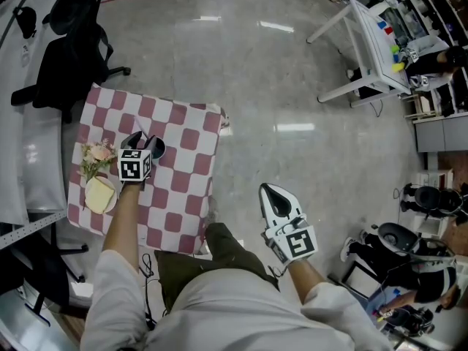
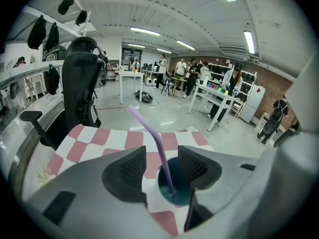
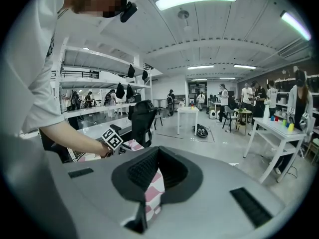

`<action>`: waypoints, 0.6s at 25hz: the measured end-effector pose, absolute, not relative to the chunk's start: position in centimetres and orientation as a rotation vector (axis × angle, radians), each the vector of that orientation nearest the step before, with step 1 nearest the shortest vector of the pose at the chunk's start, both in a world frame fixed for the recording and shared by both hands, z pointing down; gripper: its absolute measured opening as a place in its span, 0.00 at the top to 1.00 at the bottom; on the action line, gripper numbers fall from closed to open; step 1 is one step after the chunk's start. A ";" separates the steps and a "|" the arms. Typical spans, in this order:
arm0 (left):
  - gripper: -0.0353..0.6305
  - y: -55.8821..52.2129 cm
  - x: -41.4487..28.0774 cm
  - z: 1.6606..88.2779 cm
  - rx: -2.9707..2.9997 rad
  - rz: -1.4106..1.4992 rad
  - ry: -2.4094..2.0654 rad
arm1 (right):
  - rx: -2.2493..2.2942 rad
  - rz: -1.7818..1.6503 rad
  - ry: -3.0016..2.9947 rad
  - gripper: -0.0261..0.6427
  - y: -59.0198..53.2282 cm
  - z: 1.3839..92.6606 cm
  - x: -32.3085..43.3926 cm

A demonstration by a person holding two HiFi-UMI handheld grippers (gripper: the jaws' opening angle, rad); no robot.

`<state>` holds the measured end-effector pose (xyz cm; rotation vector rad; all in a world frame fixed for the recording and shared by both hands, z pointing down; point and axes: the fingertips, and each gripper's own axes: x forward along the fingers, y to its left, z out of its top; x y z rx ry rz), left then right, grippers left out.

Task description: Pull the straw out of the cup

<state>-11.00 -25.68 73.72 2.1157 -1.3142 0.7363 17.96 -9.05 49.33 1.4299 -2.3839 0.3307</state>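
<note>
Head view first: my left claw [image 1: 142,142] sits over the checked worktop [image 1: 183,152], with a small posy [image 1: 96,156] and a pale yellow slab [image 1: 99,193] just to its left. My right claw [image 1: 267,191] hangs off the worktop, over the floor [image 1: 292,86] beside my leg. In the left gripper view the claw's jaws stand apart on either side of a teal cup [image 2: 178,192]. A purple straw [image 2: 158,144] stands in the cup, bent over toward the upper left. Neither pad touches it, and I can't tell if the cup holds liquid. In the right gripper view that claw's jaws meet at the tips with nothing between them.
</note>
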 end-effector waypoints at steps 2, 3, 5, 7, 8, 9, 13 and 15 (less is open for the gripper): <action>0.66 -25.8 -11.0 73.7 2.119 0.734 -1.317 | 1.431 0.334 -2.381 0.95 -9.0 49.5 18.0; 0.67 -25.8 -11.0 73.7 2.121 0.733 -1.318 | 1.432 0.335 -2.382 0.95 -9.1 49.5 18.0; 0.70 -25.9 -10.9 73.6 2.123 0.737 -1.317 | 1.434 0.336 -2.383 0.95 -9.2 49.4 18.0; 0.72 -25.9 -10.9 73.6 2.127 0.739 -1.315 | 1.432 0.337 -2.381 0.95 -9.2 49.4 18.0; 0.73 -25.9 -10.9 73.5 2.129 0.738 -1.316 | 1.430 0.338 -2.381 0.95 -9.3 49.5 18.0; 0.76 -26.0 -10.9 73.5 2.131 0.739 -1.318 | 1.430 0.337 -2.382 0.95 -9.3 49.5 18.0; 0.85 -25.9 -11.1 73.6 2.133 0.746 -1.324 | 1.429 0.336 -2.384 0.96 -9.1 49.6 17.8; 0.85 -25.9 -11.0 73.6 2.133 0.744 -1.321 | 1.430 0.336 -2.381 0.95 -9.1 49.6 17.9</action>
